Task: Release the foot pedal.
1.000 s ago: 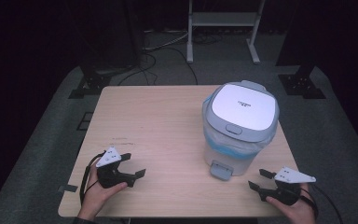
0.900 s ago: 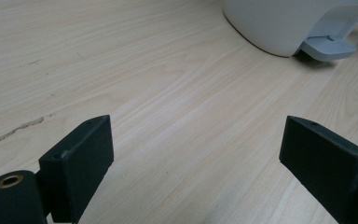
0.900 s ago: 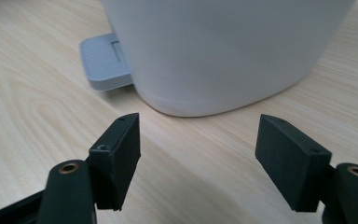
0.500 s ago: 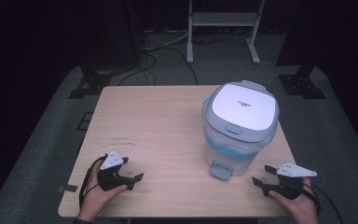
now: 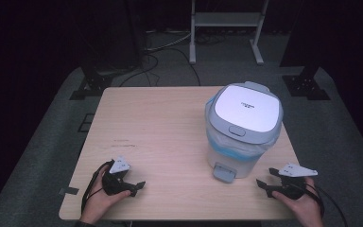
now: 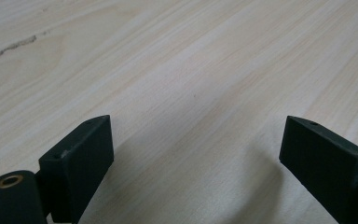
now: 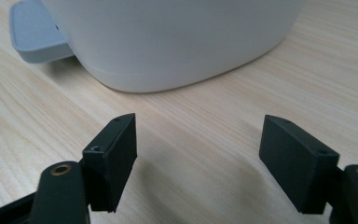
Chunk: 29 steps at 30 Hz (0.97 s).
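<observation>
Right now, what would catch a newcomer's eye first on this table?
The white pedal bin with its grey lid, standing on the right half of the pale wooden table. Next, the two black claws at the near edge: the left claw and right claw, both open with nothing between them.

we count one pedal bin on the table, toward its right edge, with one grey pedal facing the near edge. we count two grippers: the left gripper and the right gripper, one near each near corner.
</observation>
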Tool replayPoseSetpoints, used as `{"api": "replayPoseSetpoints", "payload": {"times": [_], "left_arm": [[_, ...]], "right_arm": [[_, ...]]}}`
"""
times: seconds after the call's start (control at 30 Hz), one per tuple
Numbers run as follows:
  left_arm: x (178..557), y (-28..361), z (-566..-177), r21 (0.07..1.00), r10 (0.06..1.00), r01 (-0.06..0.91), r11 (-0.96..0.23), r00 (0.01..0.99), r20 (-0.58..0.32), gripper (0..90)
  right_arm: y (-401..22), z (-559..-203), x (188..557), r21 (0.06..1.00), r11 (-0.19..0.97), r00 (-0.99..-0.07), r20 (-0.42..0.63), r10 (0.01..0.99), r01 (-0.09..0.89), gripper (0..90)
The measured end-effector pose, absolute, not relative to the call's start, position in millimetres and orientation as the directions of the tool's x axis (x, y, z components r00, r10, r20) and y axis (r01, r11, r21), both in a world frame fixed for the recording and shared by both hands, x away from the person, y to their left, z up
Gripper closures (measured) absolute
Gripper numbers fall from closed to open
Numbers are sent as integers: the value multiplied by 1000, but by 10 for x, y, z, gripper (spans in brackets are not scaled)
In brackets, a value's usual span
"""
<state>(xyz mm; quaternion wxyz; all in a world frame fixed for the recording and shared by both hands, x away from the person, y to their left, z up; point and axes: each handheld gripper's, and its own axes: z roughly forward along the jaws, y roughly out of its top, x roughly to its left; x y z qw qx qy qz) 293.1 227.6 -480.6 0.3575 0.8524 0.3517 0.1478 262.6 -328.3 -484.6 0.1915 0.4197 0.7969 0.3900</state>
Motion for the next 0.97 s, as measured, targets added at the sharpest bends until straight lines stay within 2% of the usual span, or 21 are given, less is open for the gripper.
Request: {"api": "replayPoseSetpoints", "payload": {"times": [0.13, 0.6, 0.97], "left_arm": [[2923, 2266, -4831, 713, 686, 473, -517, 728, 14, 16], [2923, 2262, -4842, 715, 678, 467, -521, 735, 14, 0], [2923, 2263, -4842, 715, 678, 467, -521, 735, 14, 0]], "right_arm": [[-3276, -4855, 2634, 773, 353, -576, 19, 817, 527, 251], [-3242, -4874, 2653, 739, 387, -586, 13, 810, 551, 163], [-3241, -4875, 2654, 739, 386, -585, 13, 811, 551, 161]]}}
